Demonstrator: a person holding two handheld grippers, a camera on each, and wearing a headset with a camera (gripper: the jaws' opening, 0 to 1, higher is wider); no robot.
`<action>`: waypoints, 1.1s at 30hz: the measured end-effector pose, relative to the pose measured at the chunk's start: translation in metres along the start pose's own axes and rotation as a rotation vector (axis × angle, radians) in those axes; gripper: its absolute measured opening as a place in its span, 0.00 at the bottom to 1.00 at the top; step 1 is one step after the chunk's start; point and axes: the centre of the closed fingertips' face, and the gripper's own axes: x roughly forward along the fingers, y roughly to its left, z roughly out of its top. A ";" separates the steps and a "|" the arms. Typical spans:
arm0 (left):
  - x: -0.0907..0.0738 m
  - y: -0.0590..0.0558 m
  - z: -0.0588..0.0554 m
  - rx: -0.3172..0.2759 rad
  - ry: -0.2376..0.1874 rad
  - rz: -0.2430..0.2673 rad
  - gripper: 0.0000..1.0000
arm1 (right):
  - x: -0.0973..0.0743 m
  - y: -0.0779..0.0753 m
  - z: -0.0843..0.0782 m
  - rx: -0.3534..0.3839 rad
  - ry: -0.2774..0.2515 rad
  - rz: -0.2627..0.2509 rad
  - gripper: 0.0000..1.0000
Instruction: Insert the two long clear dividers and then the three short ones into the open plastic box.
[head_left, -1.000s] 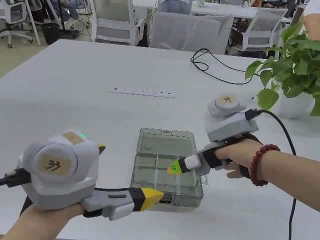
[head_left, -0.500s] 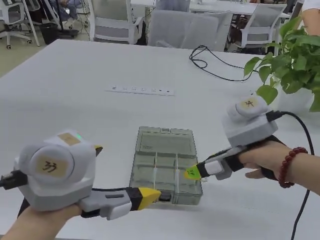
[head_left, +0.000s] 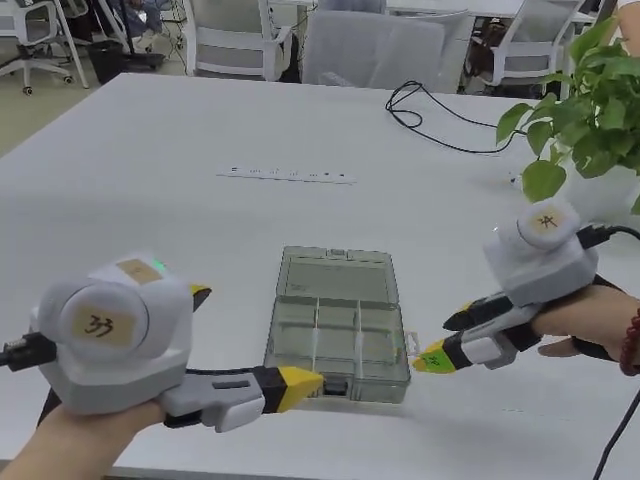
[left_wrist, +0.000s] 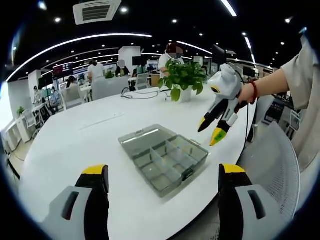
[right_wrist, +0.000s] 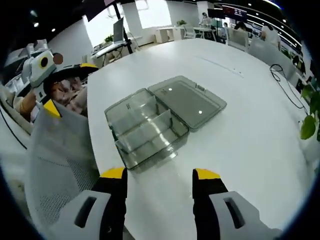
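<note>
Moved: the right gripper (head_left: 440, 340) has pulled back off the box (head_left: 375, 385). A second ago its tips were over the compartments; now they hang just beside the box's front right corner. Relative to the box, the left gripper (left_wrist: 163, 170) has kept its place.
Right jaws: apart, with nothing between them; in the right gripper view they point at the box across bare table (head_left: 150, 200).
Left jaws: spread wide and empty; in the head view one yellow tip lies close to the latch on the box's front wall, and contact is not clear.
Box place: near the front edge of the table, between the two grippers, its lid (head_left: 335, 275) laid open flat on the far side.
Dividers: clear dividers (head_left: 316, 340) stand upright inside the box, crossing to form small compartments; their count is hard to tell.
Background: a potted plant (head_left: 590, 100) and a black cable (head_left: 440, 110) sit well behind on the right.
</note>
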 end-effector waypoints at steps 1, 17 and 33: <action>0.000 0.000 0.000 -0.002 0.000 0.001 0.93 | 0.001 -0.001 -0.004 -0.032 0.014 0.004 0.54; -0.006 0.008 -0.005 -0.017 0.011 0.034 0.90 | 0.010 -0.008 -0.033 -0.287 0.116 0.051 0.50; -0.011 0.010 -0.008 -0.018 0.020 0.053 0.88 | 0.020 -0.017 -0.063 -0.422 0.242 0.076 0.42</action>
